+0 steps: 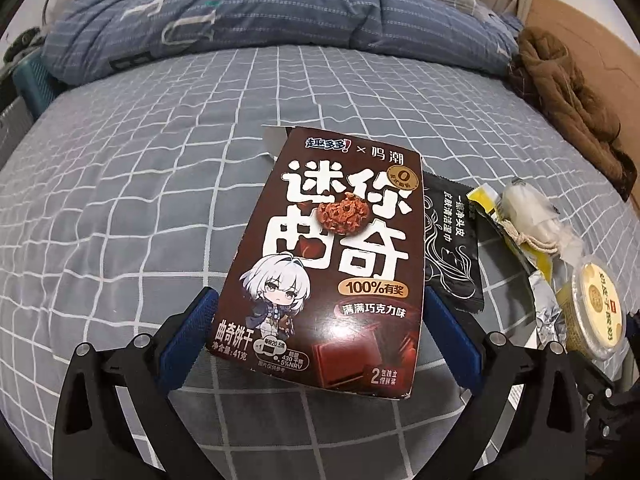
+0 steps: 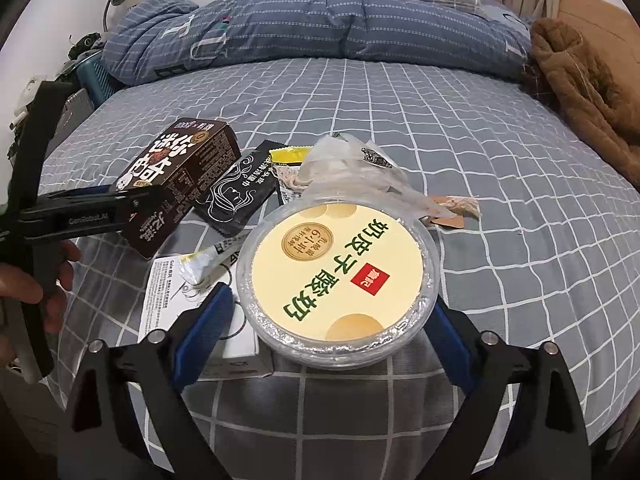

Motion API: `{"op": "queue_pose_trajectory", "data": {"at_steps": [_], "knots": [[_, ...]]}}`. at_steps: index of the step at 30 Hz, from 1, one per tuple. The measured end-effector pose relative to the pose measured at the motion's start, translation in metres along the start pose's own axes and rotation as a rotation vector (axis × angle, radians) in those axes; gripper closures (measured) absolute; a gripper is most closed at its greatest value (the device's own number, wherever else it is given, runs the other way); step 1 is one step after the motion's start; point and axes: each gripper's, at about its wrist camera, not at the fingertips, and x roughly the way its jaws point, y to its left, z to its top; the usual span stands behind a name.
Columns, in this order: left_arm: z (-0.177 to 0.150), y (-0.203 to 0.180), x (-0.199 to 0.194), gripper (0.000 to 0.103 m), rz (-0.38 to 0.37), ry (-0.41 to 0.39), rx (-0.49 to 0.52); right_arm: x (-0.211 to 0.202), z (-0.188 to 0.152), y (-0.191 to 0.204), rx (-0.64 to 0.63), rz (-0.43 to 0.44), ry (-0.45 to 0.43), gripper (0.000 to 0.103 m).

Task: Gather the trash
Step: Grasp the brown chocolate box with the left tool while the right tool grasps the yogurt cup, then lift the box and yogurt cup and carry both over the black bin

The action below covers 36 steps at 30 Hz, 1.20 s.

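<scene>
Brown cookie box (image 1: 320, 256) clamped in left tongs (image 1: 320, 320), bed edge near

L gripper (image 1: 316, 320) angled down, blue pads either side of the box (image 1: 320, 264), pressing its lower edges, box lifted off the bed. R gripper (image 2: 332, 320) angled down too, jaws wide, pads flanking the tub (image 2: 340, 276); contact unclear. L hand (image 2: 36, 284) wraps the L handle.

Both wrist views overlook the bed (image 1: 120, 200) closely.
</scene>
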Motion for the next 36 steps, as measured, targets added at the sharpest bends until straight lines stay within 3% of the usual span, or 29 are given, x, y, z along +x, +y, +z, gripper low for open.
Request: {"op": "queue_pose_trajectory", "data": {"at_steps": [2, 17, 36], "knots": [[0.0, 0.0, 0.0, 0.005, 0.001, -0.001, 0.004, 0.0, 0.0, -0.001, -0.001, -0.003, 0.001, 0.024], [-0.009, -0.002, 0.004, 0.009, 0.002, 0.007, 0.001, -0.004, 0.0, -0.007, 0.029, 0.01, -0.016, 0.026], [-0.022, -0.006, -0.051, 0.009, 0.043, -0.078, -0.062, -0.042, 0.003, 0.0, 0.007, -0.015, -0.089, 0.026]]}}
